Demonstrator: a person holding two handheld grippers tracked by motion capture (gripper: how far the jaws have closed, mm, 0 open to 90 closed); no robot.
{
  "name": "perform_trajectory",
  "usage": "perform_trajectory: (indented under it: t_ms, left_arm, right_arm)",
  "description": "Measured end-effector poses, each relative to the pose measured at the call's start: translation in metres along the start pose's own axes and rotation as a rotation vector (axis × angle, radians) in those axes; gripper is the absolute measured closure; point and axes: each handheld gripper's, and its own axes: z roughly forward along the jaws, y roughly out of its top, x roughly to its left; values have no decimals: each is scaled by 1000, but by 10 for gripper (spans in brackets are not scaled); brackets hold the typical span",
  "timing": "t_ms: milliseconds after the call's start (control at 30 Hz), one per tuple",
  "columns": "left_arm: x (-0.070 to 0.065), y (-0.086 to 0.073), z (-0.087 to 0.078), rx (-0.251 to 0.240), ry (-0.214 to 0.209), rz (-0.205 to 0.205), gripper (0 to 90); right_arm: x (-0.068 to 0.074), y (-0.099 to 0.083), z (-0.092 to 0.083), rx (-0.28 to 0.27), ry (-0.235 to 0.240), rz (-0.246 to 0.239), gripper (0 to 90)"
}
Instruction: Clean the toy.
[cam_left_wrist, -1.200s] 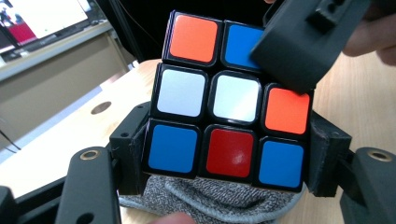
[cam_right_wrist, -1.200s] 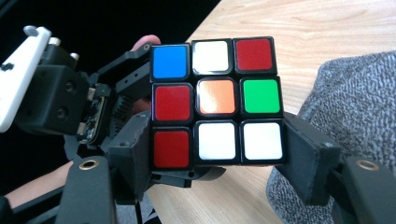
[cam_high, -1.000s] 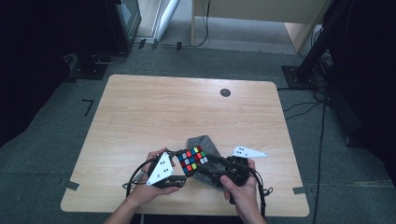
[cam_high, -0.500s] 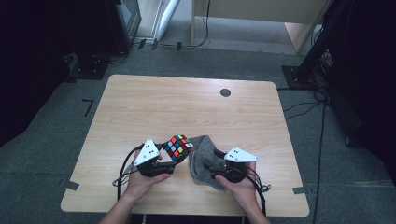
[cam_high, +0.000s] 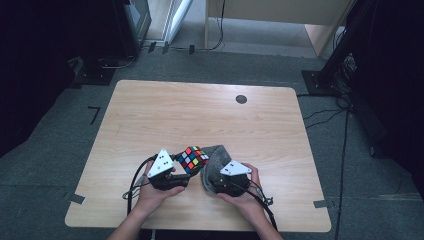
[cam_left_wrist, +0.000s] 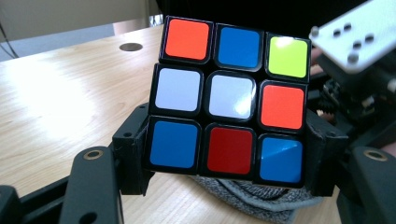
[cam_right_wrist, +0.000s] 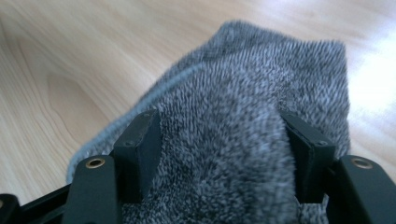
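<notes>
A scrambled Rubik's cube (cam_high: 192, 159) is held just above the table near its front edge, with my left gripper (cam_high: 189, 167) shut on it. In the left gripper view the cube (cam_left_wrist: 229, 98) faces me, and the black pads (cam_left_wrist: 133, 154) press on its two lower sides. A grey knitted cloth (cam_high: 216, 155) lies bunched on the wood to the right of the cube. My right gripper (cam_high: 213, 175) has just been closing, and the cloth (cam_right_wrist: 261, 84) now bulges between its jaws, touching both pads (cam_right_wrist: 140, 149).
The light wooden table (cam_high: 200, 110) has a small black round hole (cam_high: 241, 99) at the back right. The person's hands come in at the front edge with cables trailing. Dark stands and cabinets surround the table on the grey floor.
The cube has come off the cloth and moved left with my left gripper. My right gripper has sunk and shifted left onto the cloth, and its jaws have narrowed.
</notes>
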Motion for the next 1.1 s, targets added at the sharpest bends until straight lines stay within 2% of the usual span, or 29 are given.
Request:
perform_trajectory:
  t_ms: [133, 200, 333, 467, 533, 633, 700, 767, 800, 867, 900, 967, 1100]
  left_arm:
    - [2, 1, -6, -21, -20, -23, 337]
    - [2, 2, -8, -28, -5, -21, 337]
    - [3, 1, -8, -25, -11, -22, 338]
    - [1, 0, -7, -23, -16, -14, 337]
    - [0, 0, -7, -22, -12, -8, 338]
    - [0, -1, -6, -18, -27, -10, 337]
    - [0, -2, -5, -14, -39, -6, 337]
    - [-1, -2, -5, -10, -49, 10, 337]
    - [-2, -3, -4, -8, -53, 23, 337]
    - [-8, -3, -2, 3, -63, 70, 337]
    - [-11, -4, -1, 8, -71, 95, 337]
    - [-20, -5, 2, 17, -92, 146, 337]
    - [-38, -5, 9, 31, -127, 217, 337]
  right_arm:
    - [1, -4, 2, 11, -15, -5, 392]
    - [0, -4, 0, 19, -8, -14, 442]
    - [-9, -8, -3, 10, 21, 10, 601]
    - [-19, -11, -6, -7, 51, 62, 721]
    - [-22, -11, -10, 5, 60, 78, 755]
    - [-25, -10, -17, 5, 42, 89, 769]
    - [-26, -7, -27, -49, 45, 113, 769]
    - [-28, -2, -43, -142, 59, 149, 767]
    - [-29, 1, -51, -196, 76, 182, 765]
    - [-29, 6, -67, -312, 140, 255, 764]
    - [-28, 9, -75, -358, 175, 275, 763]
    - [-23, 13, -87, -423, 202, 267, 762]
    - [-6, 23, -97, -486, 297, 237, 757]
